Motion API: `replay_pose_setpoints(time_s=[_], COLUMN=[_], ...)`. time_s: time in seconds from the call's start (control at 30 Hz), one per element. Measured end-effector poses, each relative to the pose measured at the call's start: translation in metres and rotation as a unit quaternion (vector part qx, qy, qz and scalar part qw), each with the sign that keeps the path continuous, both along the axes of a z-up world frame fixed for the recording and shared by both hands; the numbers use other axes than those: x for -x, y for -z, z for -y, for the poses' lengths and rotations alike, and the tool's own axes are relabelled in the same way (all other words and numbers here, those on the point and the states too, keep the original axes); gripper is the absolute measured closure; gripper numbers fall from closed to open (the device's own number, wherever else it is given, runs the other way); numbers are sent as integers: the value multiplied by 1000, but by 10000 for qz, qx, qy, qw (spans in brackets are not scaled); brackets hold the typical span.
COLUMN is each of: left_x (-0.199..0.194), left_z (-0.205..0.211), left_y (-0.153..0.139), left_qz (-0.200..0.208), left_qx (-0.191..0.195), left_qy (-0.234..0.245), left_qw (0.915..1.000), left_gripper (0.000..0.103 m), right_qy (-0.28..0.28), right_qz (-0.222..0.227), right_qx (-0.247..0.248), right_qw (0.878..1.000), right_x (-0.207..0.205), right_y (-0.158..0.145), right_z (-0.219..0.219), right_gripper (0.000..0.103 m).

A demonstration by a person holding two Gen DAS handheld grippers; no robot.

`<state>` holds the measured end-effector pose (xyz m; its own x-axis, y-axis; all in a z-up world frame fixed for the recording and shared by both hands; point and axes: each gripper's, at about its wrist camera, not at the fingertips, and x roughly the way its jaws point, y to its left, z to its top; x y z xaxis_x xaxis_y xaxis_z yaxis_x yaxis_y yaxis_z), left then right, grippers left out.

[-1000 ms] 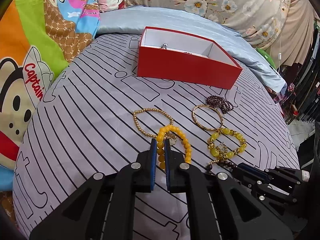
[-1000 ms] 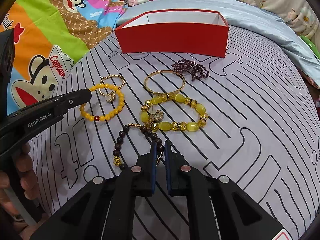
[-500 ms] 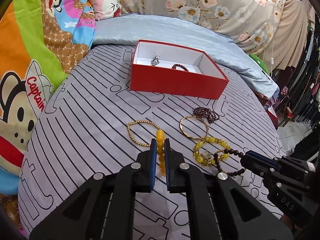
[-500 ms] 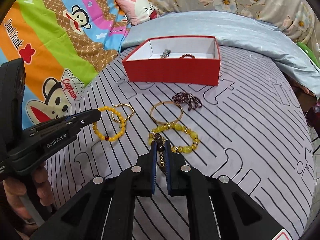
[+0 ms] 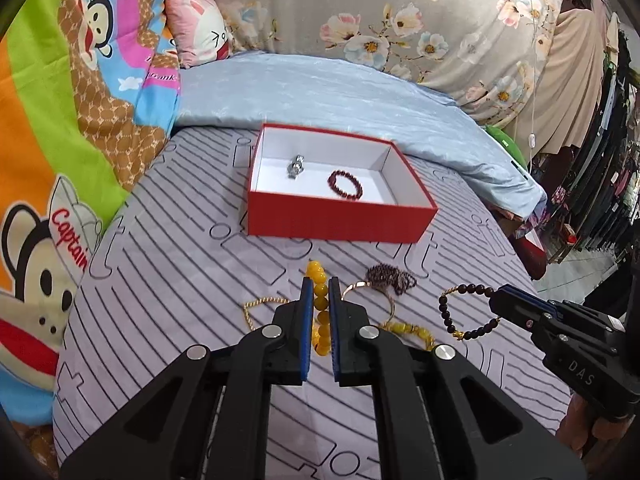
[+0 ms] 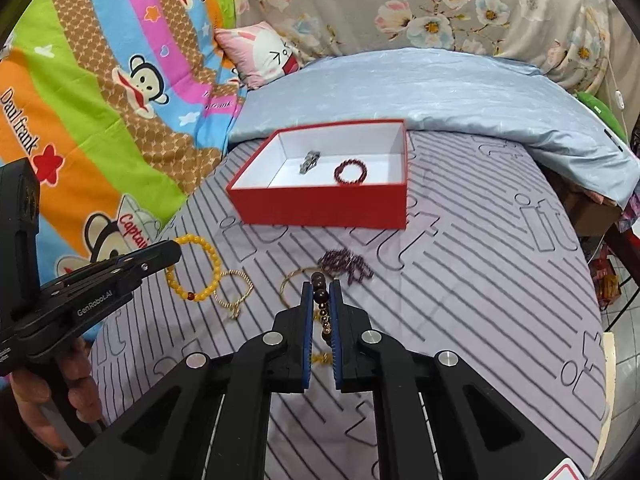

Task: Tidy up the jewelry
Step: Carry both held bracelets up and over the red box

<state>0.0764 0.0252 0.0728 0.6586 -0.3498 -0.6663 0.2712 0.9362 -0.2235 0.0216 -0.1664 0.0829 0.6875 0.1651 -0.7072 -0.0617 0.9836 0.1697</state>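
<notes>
**Both grippers hold a bracelet above the bed**

Left wrist view: the left gripper (image 5: 319,312) has its fingers clamped on the yellow bead bracelet (image 5: 320,304), lifted clear of the striped bedsheet (image 5: 168,264). To the right, the right gripper (image 5: 500,298) pinches the dark bead bracelet (image 5: 448,314), which hangs as a loop. On the sheet below lie a thin gold chain bracelet (image 5: 260,304), a gold bangle (image 5: 360,288) and a purple bead cluster (image 5: 390,276). Beyond them stands the red box (image 5: 340,222), open, with a silver piece (image 5: 296,167) and a dark red bracelet (image 5: 345,185) on its white floor.

Right wrist view: the right gripper's fingers (image 6: 306,320) are shut on the dark beads; at left, the yellow bracelet dangles from the left gripper's tip, a hand (image 6: 44,396) beneath.
</notes>
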Motion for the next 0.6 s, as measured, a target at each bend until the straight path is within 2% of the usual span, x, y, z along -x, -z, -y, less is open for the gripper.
replay_pose_setpoints(time_s=[0.17, 0.4, 0.6], left_x=[-25, -73, -120], left_z=[9, 27, 44], left_y=[-17, -40, -42], left_qz=[188, 480, 564], left_qx=[66, 138, 76], left_qy=[68, 138, 72], left_qw=[9998, 9987, 9984], left_gripper=[96, 96, 96], right_qy=[100, 193, 179], right_qz=[245, 515, 471], right_qx=[28, 29, -161], right_qw=[9996, 9985, 9986], right_x=[-25, -80, -134], right_y=[-16, -34, -31], right_z=[11, 20, 20], right_gripper=[95, 95, 95])
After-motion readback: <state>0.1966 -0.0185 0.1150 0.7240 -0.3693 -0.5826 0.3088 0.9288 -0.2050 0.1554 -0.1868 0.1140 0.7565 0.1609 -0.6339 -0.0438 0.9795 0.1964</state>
